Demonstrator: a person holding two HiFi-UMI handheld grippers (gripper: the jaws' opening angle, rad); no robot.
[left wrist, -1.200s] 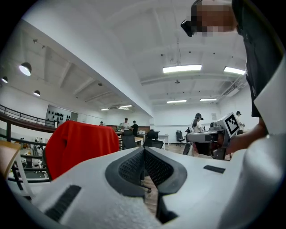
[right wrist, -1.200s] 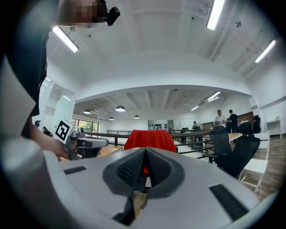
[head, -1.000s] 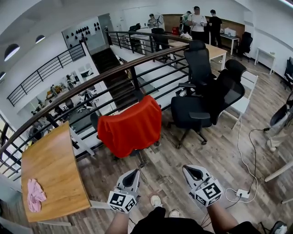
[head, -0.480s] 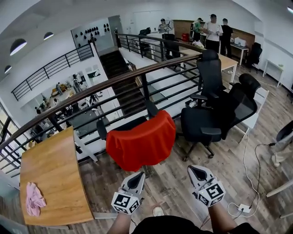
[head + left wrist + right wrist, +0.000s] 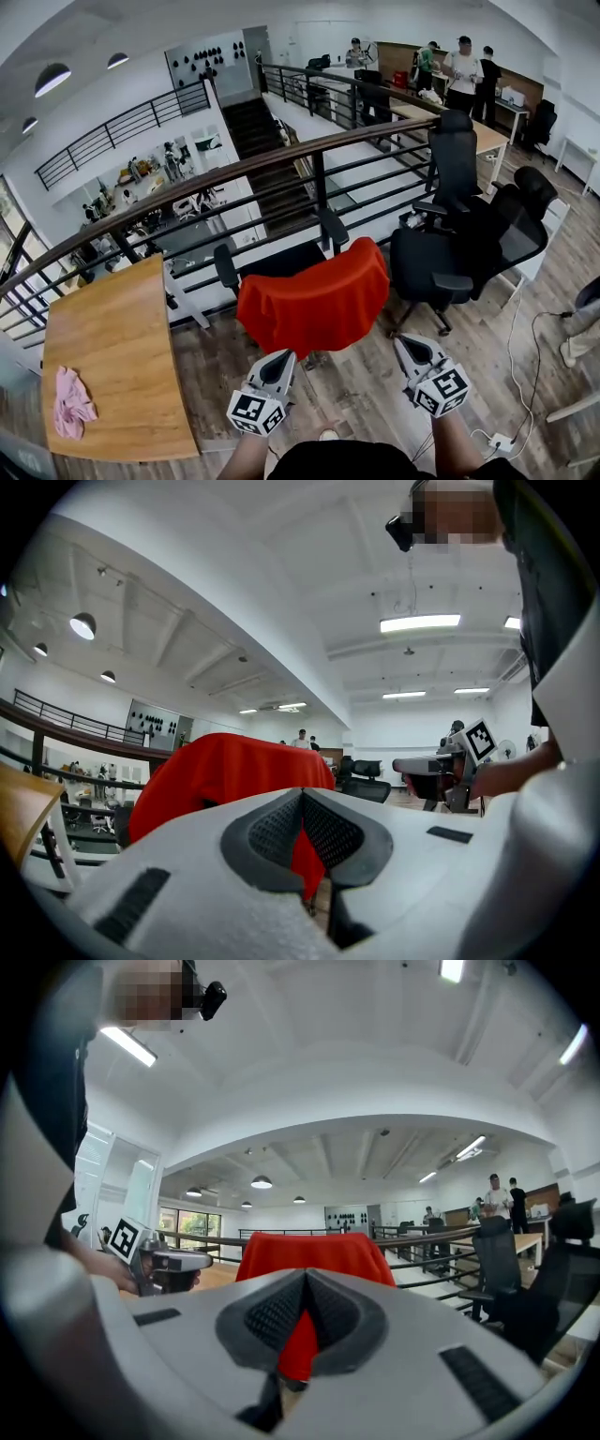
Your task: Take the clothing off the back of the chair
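Observation:
A red garment hangs over the back of a black office chair by the railing. It also shows straight ahead in the left gripper view and the right gripper view. My left gripper is shut and empty, a short way in front of the garment's lower left edge. My right gripper is shut and empty too, just off the garment's lower right corner. Neither touches the cloth. Both point level at the chair.
A curved wooden table with a pink cloth stands at the left. A dark railing runs behind the chair. Two more black chairs stand to the right. People stand far back. A cable and socket strip lie on the floor at right.
The red garment and chair have come nearer and shifted right in the head view as I moved forward with both grippers. Both grippers stayed shut.

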